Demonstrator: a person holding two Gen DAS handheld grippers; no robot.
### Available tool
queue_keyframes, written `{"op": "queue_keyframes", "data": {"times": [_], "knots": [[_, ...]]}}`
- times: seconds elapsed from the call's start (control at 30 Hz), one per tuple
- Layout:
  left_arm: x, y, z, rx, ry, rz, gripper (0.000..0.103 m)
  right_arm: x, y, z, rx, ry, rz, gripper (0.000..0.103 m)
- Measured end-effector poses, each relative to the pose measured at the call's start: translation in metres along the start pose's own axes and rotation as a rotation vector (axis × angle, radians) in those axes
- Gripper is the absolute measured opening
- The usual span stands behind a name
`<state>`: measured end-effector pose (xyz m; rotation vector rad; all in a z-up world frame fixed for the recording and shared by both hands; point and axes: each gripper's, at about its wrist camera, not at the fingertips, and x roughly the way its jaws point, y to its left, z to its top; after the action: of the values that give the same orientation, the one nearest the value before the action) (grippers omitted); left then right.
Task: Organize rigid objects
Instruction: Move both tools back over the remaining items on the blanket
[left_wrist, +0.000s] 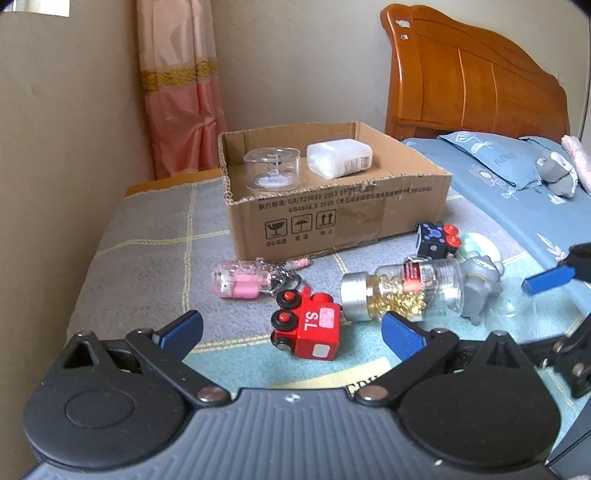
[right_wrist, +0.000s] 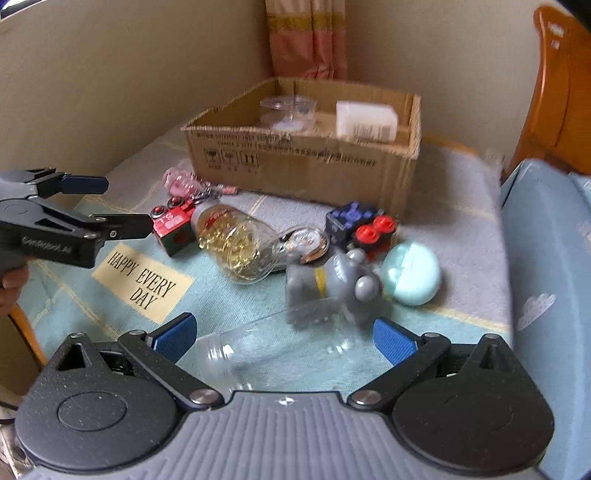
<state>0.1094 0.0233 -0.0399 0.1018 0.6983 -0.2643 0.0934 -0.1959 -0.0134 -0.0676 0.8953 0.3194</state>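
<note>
A cardboard box (left_wrist: 343, 221) (right_wrist: 306, 162) stands on the blanket and holds a clear round container (left_wrist: 271, 168) and a white container (left_wrist: 338, 158). In front lie a red toy train (left_wrist: 306, 332) (right_wrist: 171, 227), a pink keychain (left_wrist: 240, 282), a bottle of golden capsules (left_wrist: 406, 291) (right_wrist: 236, 240), a grey elephant figure (left_wrist: 480, 284) (right_wrist: 328, 288), a black and red toy (left_wrist: 437, 240) (right_wrist: 360, 227) and a mint round case (right_wrist: 410, 275). My left gripper (left_wrist: 291, 332) (right_wrist: 107, 203) is open just before the red train. My right gripper (right_wrist: 284, 338) is open around a clear plastic bottle (right_wrist: 273, 350).
A wall runs along the left, with a pink curtain (left_wrist: 181, 88) in the corner. A wooden headboard (left_wrist: 472, 77) and a blue bed with a pillow (left_wrist: 491, 158) lie to the right. The blanket has a "HAPPY EVERY DAY" patch (right_wrist: 142, 282).
</note>
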Motion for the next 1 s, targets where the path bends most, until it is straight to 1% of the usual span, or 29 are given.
{"op": "queue_keyframes", "data": {"times": [0.07, 0.17, 0.37, 0.47, 0.57, 0.63, 1.0], "knots": [[0.001, 0.0, 0.0, 0.004, 0.008, -0.005, 0.102, 0.004, 0.003, -0.001, 0.003, 0.036, 0.019, 0.103], [0.006, 0.0, 0.0, 0.007, 0.026, -0.014, 0.102, 0.007, 0.019, -0.009, -0.051, 0.085, 0.029, 0.103], [0.025, -0.001, -0.004, 0.05, 0.084, -0.043, 0.102, 0.021, 0.046, -0.025, -0.11, 0.143, -0.069, 0.103], [0.037, 0.001, -0.009, 0.057, 0.131, -0.056, 0.102, 0.021, 0.047, -0.029, -0.092, 0.141, -0.055, 0.103], [0.049, 0.004, -0.015, 0.037, 0.176, -0.055, 0.103, 0.02, 0.048, -0.031, -0.09, 0.129, -0.058, 0.103], [0.051, 0.006, -0.016, 0.019, 0.168, -0.055, 0.102, 0.018, 0.05, -0.033, -0.091, 0.118, -0.059, 0.103], [0.065, 0.004, -0.004, 0.019, 0.147, -0.039, 0.101, 0.022, 0.056, -0.035, -0.091, 0.064, -0.06, 0.103]]}}
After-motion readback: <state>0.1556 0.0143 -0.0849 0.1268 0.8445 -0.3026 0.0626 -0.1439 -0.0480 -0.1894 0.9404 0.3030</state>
